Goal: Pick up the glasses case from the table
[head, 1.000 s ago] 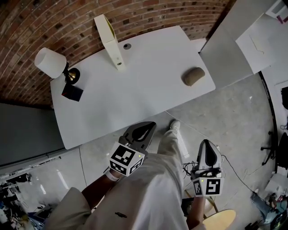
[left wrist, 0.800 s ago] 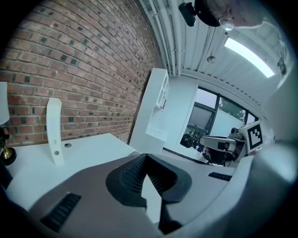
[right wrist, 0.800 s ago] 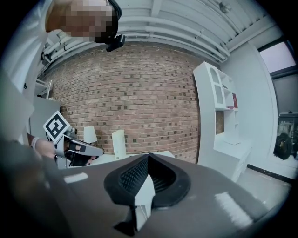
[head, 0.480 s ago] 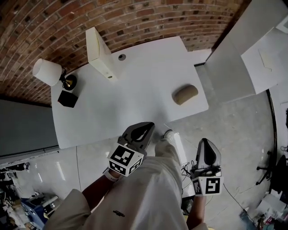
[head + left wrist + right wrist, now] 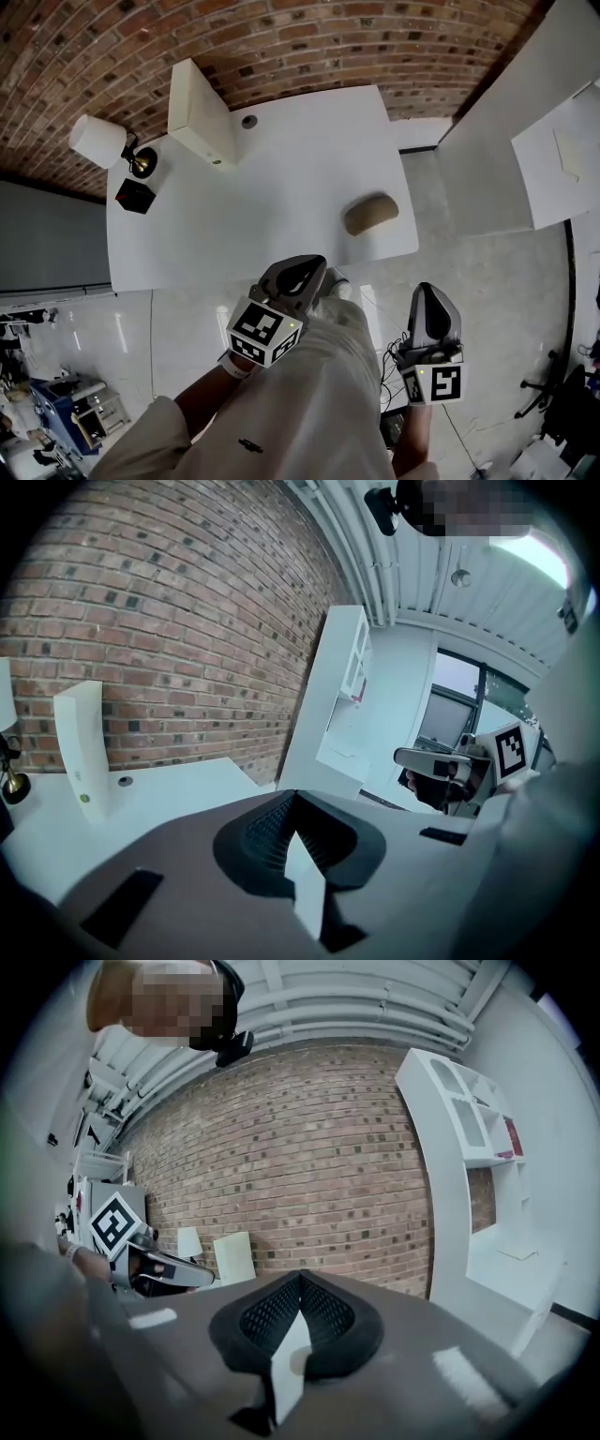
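The tan glasses case (image 5: 370,214) lies near the right front corner of the white table (image 5: 281,178) in the head view. My left gripper (image 5: 298,273) hovers at the table's near edge, left of the case, shut with nothing between its jaws. My right gripper (image 5: 430,309) hangs over the floor, below and to the right of the case, also shut and empty. Neither gripper view shows the case. The left gripper view sees the table (image 5: 159,789) and the right gripper (image 5: 441,761); the right gripper view sees the left gripper (image 5: 173,1277).
On the table's far left stand a white lamp (image 5: 98,141), a small black box (image 5: 134,195) and a cream upright board (image 5: 197,114). A brick wall (image 5: 281,37) backs the table. A white shelf unit (image 5: 506,141) stands at the right. My trouser leg and shoe (image 5: 333,286) are by the table edge.
The table and case have slid down and left in the head view as I came closer. Both grippers keep their place in the picture, still shut.
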`<move>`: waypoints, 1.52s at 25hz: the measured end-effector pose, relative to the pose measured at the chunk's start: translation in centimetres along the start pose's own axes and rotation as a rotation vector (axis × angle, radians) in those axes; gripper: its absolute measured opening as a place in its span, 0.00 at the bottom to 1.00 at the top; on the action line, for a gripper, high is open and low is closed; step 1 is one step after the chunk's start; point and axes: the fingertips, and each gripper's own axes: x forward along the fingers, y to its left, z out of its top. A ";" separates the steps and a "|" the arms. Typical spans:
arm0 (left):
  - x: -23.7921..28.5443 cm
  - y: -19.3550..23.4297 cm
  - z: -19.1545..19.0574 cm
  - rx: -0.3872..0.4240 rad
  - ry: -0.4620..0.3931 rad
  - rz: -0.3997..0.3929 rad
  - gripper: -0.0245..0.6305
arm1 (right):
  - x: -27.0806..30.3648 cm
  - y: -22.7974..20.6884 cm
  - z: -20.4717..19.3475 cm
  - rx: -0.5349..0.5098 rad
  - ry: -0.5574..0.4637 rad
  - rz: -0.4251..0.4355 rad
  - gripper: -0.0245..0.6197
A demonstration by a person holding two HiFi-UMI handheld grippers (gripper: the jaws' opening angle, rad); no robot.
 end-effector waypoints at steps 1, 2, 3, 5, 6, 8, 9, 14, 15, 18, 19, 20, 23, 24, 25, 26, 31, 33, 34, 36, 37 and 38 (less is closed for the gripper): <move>0.4 -0.3 -0.1 0.007 0.009 0.004 0.05 | 0.1 -0.6 0.0 -0.009 0.000 0.006 0.05; 0.7 -0.6 -0.3 0.014 0.018 0.006 0.05 | 0.2 -1.1 -0.2 -0.017 0.001 0.009 0.05; 1.0 -0.7 -0.4 0.020 0.026 0.009 0.05 | 0.3 -1.5 -0.2 -0.016 0.002 0.011 0.05; 1.4 -0.8 -0.4 0.033 0.034 0.016 0.05 | 0.7 -2.0 -0.2 0.007 -0.003 0.012 0.05; 1.7 -0.7 -0.2 0.042 0.035 0.020 0.05 | 0.9 -2.1 -0.2 0.021 -0.008 0.013 0.05; 2.2 -0.5 -0.2 0.060 0.042 0.026 0.05 | 1.1 -2.2 -0.2 0.034 -0.013 0.017 0.05; 2.5 -0.5 -0.3 0.066 0.048 0.030 0.05 | 1.2 -2.2 -0.3 0.038 -0.012 0.020 0.05; 3.4 0.4 -0.3 0.099 0.045 0.073 0.05 | 2.2 -2.8 -0.9 0.067 -0.003 0.007 0.05; 3.7 0.5 -0.3 0.100 0.044 0.072 0.05 | 2.4 -2.8 -1.0 0.075 -0.004 0.008 0.05; 4.5 0.9 -0.7 0.091 0.054 0.068 0.05 | 3.2 -2.3 -1.9 0.031 0.018 0.049 0.05; 5.0 1.0 -0.8 0.090 0.060 0.067 0.05 | 3.6 -2.2 -2.0 0.010 0.029 0.060 0.05; 5.4 1.1 -0.9 0.090 0.065 0.062 0.05 | 4.1 -2.0 -2.0 0.001 0.035 0.066 0.05; 6.7 1.2 -1.4 0.099 0.069 0.040 0.05 | 5.1 -1.8 -2.5 0.010 0.050 0.077 0.05; 7.1 1.2 -1.5 0.103 0.066 0.030 0.05 | 5.3 -1.9 -2.8 0.014 0.057 0.078 0.05; 7.5 1.2 -1.6 0.106 0.063 0.022 0.05 | 5.5 -2.0 -3.1 0.016 0.063 0.077 0.05; 7.9 1.3 -1.7 0.109 0.061 0.014 0.05 | 5.7 -2.2 -3.4 0.019 0.069 0.075 0.05; 9.8 2.2 -3.3 0.126 0.078 -0.004 0.08 | 6.5 -3.6 -6.0 0.047 0.090 0.062 0.05; 10.7 2.6 -4.1 0.133 0.090 -0.010 0.15 | 7.0 -4.1 -7.0 0.046 0.093 0.054 0.05; 11.1 2.8 -4.5 0.137 0.096 -0.013 0.18 | 7.3 -4.4 -7.3 0.038 0.103 0.045 0.05; 11.7 3.2 -5.1 0.143 0.112 -0.019 0.20 | 7.6 -4.6 -8.0 0.029 0.123 0.034 0.05; 12.0 3.4 -5.6 0.143 0.124 -0.022 0.20 | 7.7 -4.6 -8.3 0.030 0.128 0.034 0.05; 12.3 3.6 -6.0 0.143 0.133 -0.025 0.20 | 7.8 -4.6 -8.5 0.031 0.132 0.036 0.05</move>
